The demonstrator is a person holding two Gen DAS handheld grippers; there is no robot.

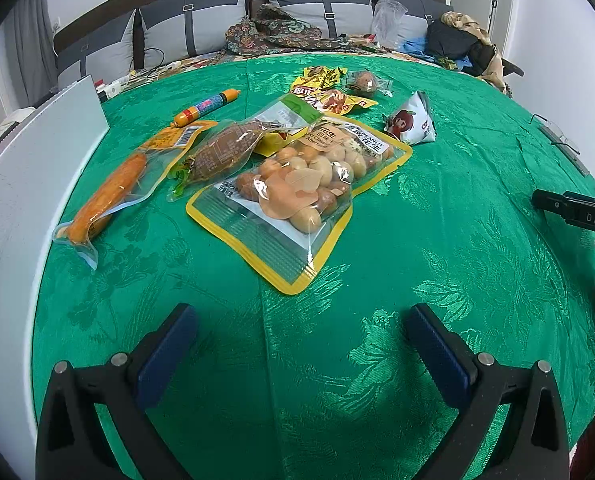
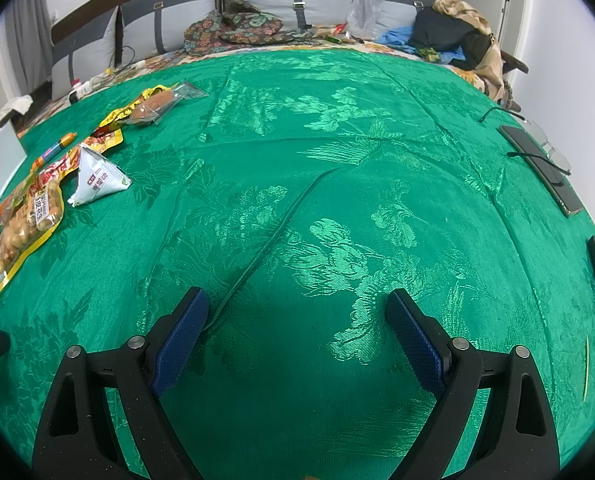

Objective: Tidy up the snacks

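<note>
Green brocade tablecloth (image 1: 437, 240) spreading across both views, snacks lying scattered over its left-centre portion. Left gripper (image 1: 303, 320) hovering low over bare cloth, jaws spread wide and holding nothing, blue pads facing each other. Lying just ahead of it, nearest of the pile: a yellow-edged peanut bag (image 1: 297, 196), flat and clear-windowed, partly overlapping other packets. Resting to its left, a long vacuum-packed orange sausage (image 1: 109, 196) and a brown sealed packet (image 1: 221, 152); sitting farther back, a small orange sausage stick (image 1: 207, 107), a heap of small yellow wrappers (image 1: 321, 80), and a white pyramid-shaped pouch (image 1: 411, 120) standing apart to the right. Standing along the far left edge, a white container wall (image 1: 37, 168), likely the place for sorted snacks, though its inside staying out of sight. Right gripper (image 2: 297, 320) also gaping wide and empty, pointing at bare cloth well apart from the snacks, which appear only at the left margin of its view. Judging the step in hand as reaching for the peanut bag: approaching low, closing on the near yellow seam rather than the bulging middle, lifting gently to avoid dragging the packets tucked under its far end. Slippery film probably calling for a firm pinch.
</note>
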